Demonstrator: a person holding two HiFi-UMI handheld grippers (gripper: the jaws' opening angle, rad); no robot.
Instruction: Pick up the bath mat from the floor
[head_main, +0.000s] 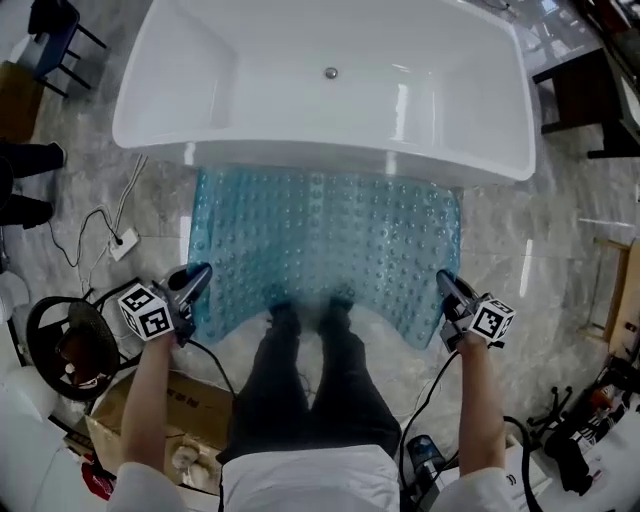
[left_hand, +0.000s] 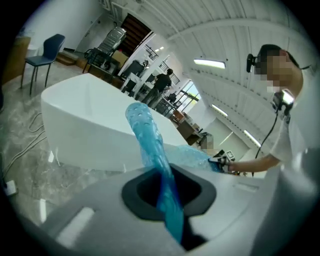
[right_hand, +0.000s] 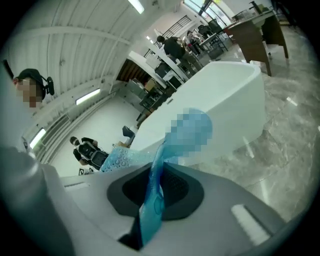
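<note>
A translucent blue bath mat (head_main: 325, 245) with rows of bumps hangs stretched between my two grippers, in front of the white bathtub (head_main: 320, 80). My left gripper (head_main: 200, 275) is shut on the mat's near left corner. My right gripper (head_main: 445, 285) is shut on the near right corner. In the left gripper view the mat's edge (left_hand: 152, 150) runs up out of the closed jaws, and the other gripper shows beyond it. In the right gripper view a blue strip of mat (right_hand: 152, 200) is pinched between the jaws. The mat's middle sags toward my legs and hides my feet.
The bathtub stands just beyond the mat on a grey marble floor (head_main: 160, 215). A white cable and plug (head_main: 120, 240) lie at the left. A cardboard box (head_main: 130, 420) and a black round stand (head_main: 65, 340) sit near my left side. Dark furniture (head_main: 590, 100) is at the right.
</note>
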